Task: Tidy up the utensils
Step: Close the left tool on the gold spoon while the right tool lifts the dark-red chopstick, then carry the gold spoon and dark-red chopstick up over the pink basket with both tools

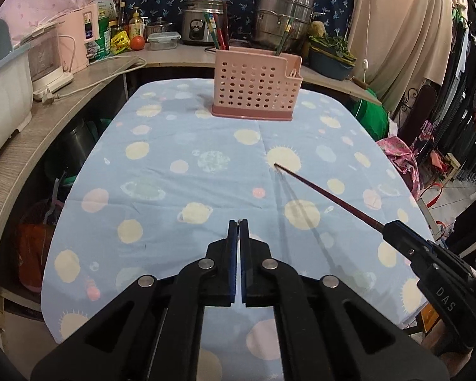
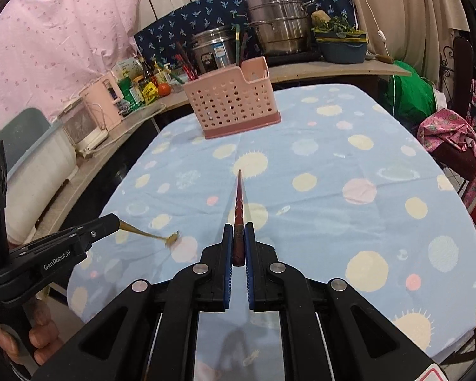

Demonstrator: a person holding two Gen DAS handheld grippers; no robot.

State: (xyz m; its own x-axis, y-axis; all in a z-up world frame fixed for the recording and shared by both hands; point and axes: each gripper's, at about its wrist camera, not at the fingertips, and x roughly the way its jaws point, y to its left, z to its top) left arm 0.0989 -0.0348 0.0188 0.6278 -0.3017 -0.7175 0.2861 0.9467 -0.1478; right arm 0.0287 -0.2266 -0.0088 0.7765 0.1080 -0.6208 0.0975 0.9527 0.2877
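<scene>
The right gripper [image 2: 238,238] has its fingers clamped on a dark red chopstick [image 2: 239,203], which points straight ahead of them toward the pink utensil basket [image 2: 234,101] at the far end of the bench [image 2: 349,209]. The left gripper [image 1: 238,225] has its fingers pressed narrow on a small gold utensil [image 2: 149,233] — blurred, and only its handle shows, sticking out past the fingertips. To do this well, I'd carry the chopstick well above the basket's rim, tip it upright over one compartment, then let go — avoiding the chopsticks already standing there.
</scene>
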